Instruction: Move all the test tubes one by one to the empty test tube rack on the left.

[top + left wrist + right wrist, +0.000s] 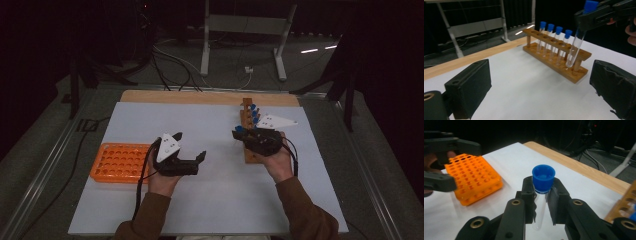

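Note:
A wooden rack (248, 150) stands right of centre on the white table, with several blue-capped test tubes (549, 41) upright in it. My right gripper (241, 133) is shut on one more blue-capped test tube (540, 210) just below its cap (543, 177). That held tube (576, 46) hangs tilted over the near end of the wooden rack (564, 68). My left gripper (190, 146) hovers mid-table, its jaws wide open and empty, facing the rack. Its pads (470, 85) frame the rack from the side.
An orange rack (120, 162) with many empty holes lies at the table's left, also close behind the left gripper (441, 163) in the right gripper view. A wooden strip (200, 97) borders the far edge. Cables and a stand's legs lie on the floor beyond.

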### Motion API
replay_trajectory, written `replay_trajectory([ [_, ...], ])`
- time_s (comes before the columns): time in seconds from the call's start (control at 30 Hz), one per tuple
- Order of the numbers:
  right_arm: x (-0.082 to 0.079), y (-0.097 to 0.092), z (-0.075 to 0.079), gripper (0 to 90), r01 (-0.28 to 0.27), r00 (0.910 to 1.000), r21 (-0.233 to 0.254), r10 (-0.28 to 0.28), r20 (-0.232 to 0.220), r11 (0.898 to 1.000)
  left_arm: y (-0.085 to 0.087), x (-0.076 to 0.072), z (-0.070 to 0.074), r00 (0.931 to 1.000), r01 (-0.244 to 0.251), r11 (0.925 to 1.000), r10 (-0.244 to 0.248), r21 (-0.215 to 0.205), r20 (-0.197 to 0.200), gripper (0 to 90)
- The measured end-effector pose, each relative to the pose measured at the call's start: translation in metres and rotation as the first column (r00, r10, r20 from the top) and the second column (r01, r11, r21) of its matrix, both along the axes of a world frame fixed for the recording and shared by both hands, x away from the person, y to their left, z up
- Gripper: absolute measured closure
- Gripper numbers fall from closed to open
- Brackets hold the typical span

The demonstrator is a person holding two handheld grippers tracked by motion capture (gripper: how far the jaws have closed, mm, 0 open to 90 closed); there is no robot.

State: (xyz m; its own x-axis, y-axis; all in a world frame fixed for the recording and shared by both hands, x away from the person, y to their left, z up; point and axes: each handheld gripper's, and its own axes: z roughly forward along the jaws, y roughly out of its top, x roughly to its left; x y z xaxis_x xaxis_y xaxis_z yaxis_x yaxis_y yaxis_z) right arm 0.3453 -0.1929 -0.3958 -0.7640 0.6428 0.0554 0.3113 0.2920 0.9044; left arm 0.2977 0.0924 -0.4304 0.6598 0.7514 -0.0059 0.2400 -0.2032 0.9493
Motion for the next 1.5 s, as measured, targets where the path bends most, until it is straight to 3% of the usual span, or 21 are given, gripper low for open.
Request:
replay_trajectory([
  [0.2, -0.005, 0.015, -0.001, 76.7, -0.039, 0.9992, 0.003, 0.039, -0.005, 0.999, -0.017, 0.004, -0.002, 0.9985, 0.047, 0.9986, -0.046, 0.025, -0.029, 9.7],
  [0.33, -0.006, 0.02, -0.001, 76.7, -0.048, 0.9988, 0.004, 0.048, -0.007, 0.999, -0.027, 0.005, -0.003, 0.9966, 0.077, 0.9966, -0.077, 0.027, -0.031, 17.0],
  [0.57, -0.011, 0.032, -0.003, 76.6, -0.079, 0.9968, 0.004, 0.079, -0.016, 0.997, -0.041, 0.007, -0.005, 0.9954, 0.09, 0.9954, -0.088, 0.034, -0.036, 30.6],
  [0.83, -0.013, 0.042, -0.004, 76.5, -0.105, 0.9941, 0.008, 0.105, -0.028, 0.994, -0.045, 0.009, -0.007, 0.991, 0.126, 0.992, -0.125, 0.012, -0.048, 55.8],
  [0.93, -0.013, 0.043, -0.004, 76.5, -0.113, 0.9931, 0.009, 0.113, -0.033, 0.994, -0.044, 0.01, -0.007, 0.9893, 0.136, 0.9907, -0.135, 0.008, -0.055, 61.3],
  [1.03, -0.013, 0.045, -0.005, 76.5, -0.12, 0.9918, 0.012, 0.12, -0.043, 0.993, -0.043, 0.01, -0.008, 0.9876, 0.146, 0.9893, -0.145, 0.01, -0.06, 73.3],
  [1.2, -0.013, 0.046, -0.006, 76.2, -0.119, 0.9915, 0.01, 0.119, -0.052, 0.993, -0.042, 0.012, -0.01, 0.9857, 0.157, 0.9875, -0.155, 0.017, -0.065, 77.7],
  [1.33, -0.01, 0.039, -0.007, 55.8, -0.13, 0.989, 0.075, 0.135, -0.06, 0.989, -0.04, 0.013, -0.012, 0.9875, 0.141, 0.9898, -0.139, 0.022, -0.075, 77.9],
  [1.37, -0.01, 0.039, -0.007, 55.8, -0.13, 0.989, 0.075, 0.135, -0.06, 0.989, -0.04, 0.013, -0.012, 0.9875, 0.141, 0.9898, -0.139, 0.022, -0.075, 78.0],
  [1.4, -0.01, 0.034, -0.006, 47.1, -0.128, 0.9896, 0.108, 0.135, -0.05, 0.986, -0.036, 0.014, -0.013, 0.9885, 0.131, 0.9912, -0.129, 0.021, -0.079, 78.0],
  [1.43, -0.01, 0.034, -0.006, 47.1, -0.128, 0.9896, 0.108, 0.135, -0.05, 0.986, -0.036, 0.014, -0.013, 0.9885, 0.131, 0.9912, -0.129, 0.021, -0.079, 78.0],
  [1.5, -0.01, 0.028, -0.004, 32.8, -0.114, 0.9918, 0.12, 0.12, -0.043, 0.986, -0.033, 0.015, -0.013, 0.9894, 0.121, 0.9925, -0.12, 0.016, -0.082, 77.9],
])
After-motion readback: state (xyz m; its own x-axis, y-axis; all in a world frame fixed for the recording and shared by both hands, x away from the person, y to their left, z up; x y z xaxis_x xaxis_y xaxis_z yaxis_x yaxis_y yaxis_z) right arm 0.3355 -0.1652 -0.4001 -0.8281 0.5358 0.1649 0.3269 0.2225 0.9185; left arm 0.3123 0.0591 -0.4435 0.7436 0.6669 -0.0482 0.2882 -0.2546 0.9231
